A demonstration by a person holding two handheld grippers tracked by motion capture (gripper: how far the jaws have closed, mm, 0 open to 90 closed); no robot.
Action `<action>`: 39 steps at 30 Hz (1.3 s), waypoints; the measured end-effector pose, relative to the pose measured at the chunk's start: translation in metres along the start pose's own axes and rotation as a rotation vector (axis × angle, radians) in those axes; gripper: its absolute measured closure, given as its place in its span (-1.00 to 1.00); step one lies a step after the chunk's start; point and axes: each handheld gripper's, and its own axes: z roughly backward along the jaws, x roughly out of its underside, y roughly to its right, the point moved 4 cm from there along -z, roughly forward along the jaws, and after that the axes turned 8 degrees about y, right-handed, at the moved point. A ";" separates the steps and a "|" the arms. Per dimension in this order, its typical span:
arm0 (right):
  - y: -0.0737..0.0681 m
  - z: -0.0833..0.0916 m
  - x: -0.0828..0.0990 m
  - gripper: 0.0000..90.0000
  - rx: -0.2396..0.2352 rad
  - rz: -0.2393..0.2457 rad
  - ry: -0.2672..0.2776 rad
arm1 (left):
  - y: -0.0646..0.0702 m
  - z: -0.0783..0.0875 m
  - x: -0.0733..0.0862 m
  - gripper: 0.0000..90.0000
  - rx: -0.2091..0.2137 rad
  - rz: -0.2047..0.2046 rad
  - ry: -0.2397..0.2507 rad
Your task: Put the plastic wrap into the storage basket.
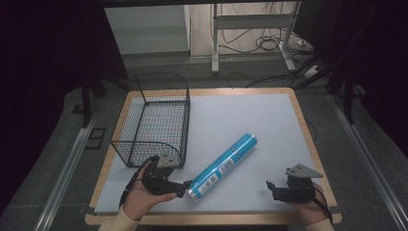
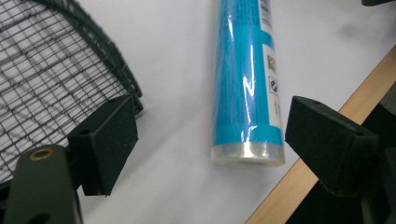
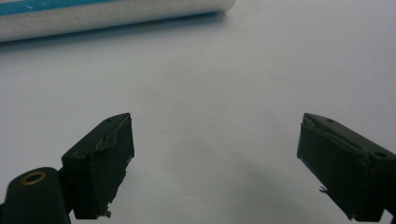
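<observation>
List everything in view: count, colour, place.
tube: one, blue with white label, lying diagonally on the mat, near centre-front.
wire basket: one, black mesh, on the mat's left side.
mat: one, pale grey, covering the table.
table: one, wooden edge showing around the mat.
desk frame: one, white, on the floor beyond the table, cables beside it.
left gripper: one, black, jaws open, at the tube's near end.
right gripper: one, black, jaws open over bare mat, front right.
</observation>
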 end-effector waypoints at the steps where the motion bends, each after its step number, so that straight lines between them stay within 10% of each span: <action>1: 0.000 0.000 0.000 -0.74 -0.001 0.001 -0.002 | 0.002 -0.002 -0.004 -0.63 0.004 -0.009 -0.003; 39: 0.001 0.000 0.001 -0.71 0.016 0.015 -0.008 | 0.023 -0.050 -0.036 -0.64 0.060 -0.070 -0.060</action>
